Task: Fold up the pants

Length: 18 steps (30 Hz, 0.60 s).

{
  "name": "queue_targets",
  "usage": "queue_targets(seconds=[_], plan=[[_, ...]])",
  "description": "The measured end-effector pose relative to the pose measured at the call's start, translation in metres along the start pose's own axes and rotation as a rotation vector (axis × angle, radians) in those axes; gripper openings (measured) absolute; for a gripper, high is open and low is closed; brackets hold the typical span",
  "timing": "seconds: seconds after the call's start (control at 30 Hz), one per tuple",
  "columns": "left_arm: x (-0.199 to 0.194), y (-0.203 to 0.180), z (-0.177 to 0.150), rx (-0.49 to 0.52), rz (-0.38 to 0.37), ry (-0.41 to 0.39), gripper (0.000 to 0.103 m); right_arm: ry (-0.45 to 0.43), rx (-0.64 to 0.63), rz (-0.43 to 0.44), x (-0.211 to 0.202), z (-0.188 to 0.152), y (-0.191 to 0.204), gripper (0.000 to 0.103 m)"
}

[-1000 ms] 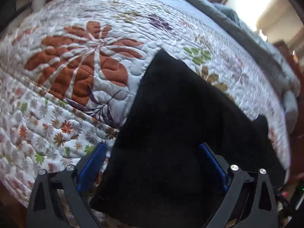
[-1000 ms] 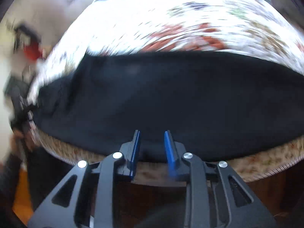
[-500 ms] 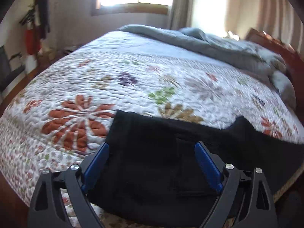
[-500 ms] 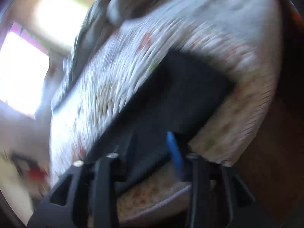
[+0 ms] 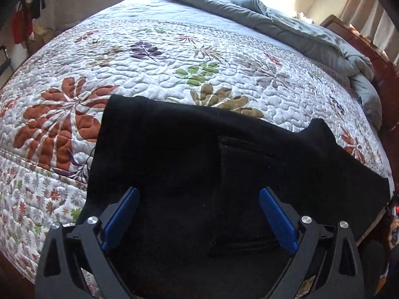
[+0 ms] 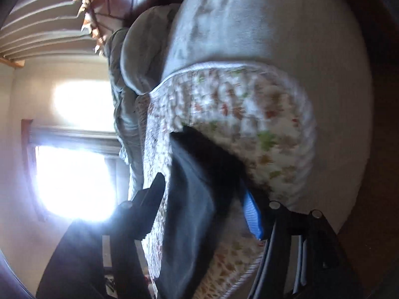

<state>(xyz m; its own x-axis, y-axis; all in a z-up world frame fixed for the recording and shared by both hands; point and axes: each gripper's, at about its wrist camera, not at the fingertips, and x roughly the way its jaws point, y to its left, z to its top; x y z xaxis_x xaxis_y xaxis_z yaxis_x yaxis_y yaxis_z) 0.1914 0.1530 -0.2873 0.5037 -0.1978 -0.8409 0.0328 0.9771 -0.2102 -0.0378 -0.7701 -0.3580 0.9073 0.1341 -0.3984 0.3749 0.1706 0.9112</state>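
Observation:
Black pants point(image 5: 189, 154) lie flat along the near edge of a bed with a floral quilt point(image 5: 154, 57); a back pocket shows at the middle. My left gripper point(image 5: 198, 206) is open, its blue pads hovering wide apart over the waist end. In the right wrist view the camera is rolled sideways. My right gripper point(image 6: 203, 194) is open at the bed's edge, with one end of the pants point(image 6: 194, 191) lying between its two fingers.
A grey duvet point(image 5: 286, 25) is bunched along the far side of the bed, near a wooden headboard point(image 5: 359, 39). A bright window point(image 6: 72, 182) and curtains fill the room's wall. Clothes hang at the far left point(image 5: 22, 22).
The left gripper tilted down slightly and stayed open over the pants. The right gripper swung and rolled sideways to the pants' end and opened wider around it.

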Motion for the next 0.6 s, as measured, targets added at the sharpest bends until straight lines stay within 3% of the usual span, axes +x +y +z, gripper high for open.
queue_targets(seconds=[0.17, 0.27, 0.4, 0.43, 0.57, 0.6], plan=[[0.002, 0.004, 0.001, -0.025, -0.006, 0.007, 0.097, 0.068, -0.044, 0.053, 0.019, -0.004, 0.013, 0.060], [0.002, 0.002, 0.000, -0.018, 0.008, 0.009, 0.097, 0.060, -0.018, 0.088, 0.019, -0.006, -0.001, 0.052], [0.002, 0.002, -0.002, -0.016, 0.012, 0.007, 0.097, 0.066, -0.045, 0.129, 0.018, -0.010, 0.002, 0.052], [0.003, 0.002, -0.002, -0.015, 0.013, 0.006, 0.097, 0.069, -0.058, 0.119, 0.019, -0.009, 0.004, 0.049], [0.003, 0.003, -0.002, -0.015, 0.011, 0.006, 0.098, 0.083, -0.054, 0.059, 0.022, -0.007, 0.003, 0.010], [0.003, 0.002, -0.002, -0.015, 0.011, 0.006, 0.099, 0.076, -0.066, 0.041, 0.019, -0.008, 0.007, 0.010]])
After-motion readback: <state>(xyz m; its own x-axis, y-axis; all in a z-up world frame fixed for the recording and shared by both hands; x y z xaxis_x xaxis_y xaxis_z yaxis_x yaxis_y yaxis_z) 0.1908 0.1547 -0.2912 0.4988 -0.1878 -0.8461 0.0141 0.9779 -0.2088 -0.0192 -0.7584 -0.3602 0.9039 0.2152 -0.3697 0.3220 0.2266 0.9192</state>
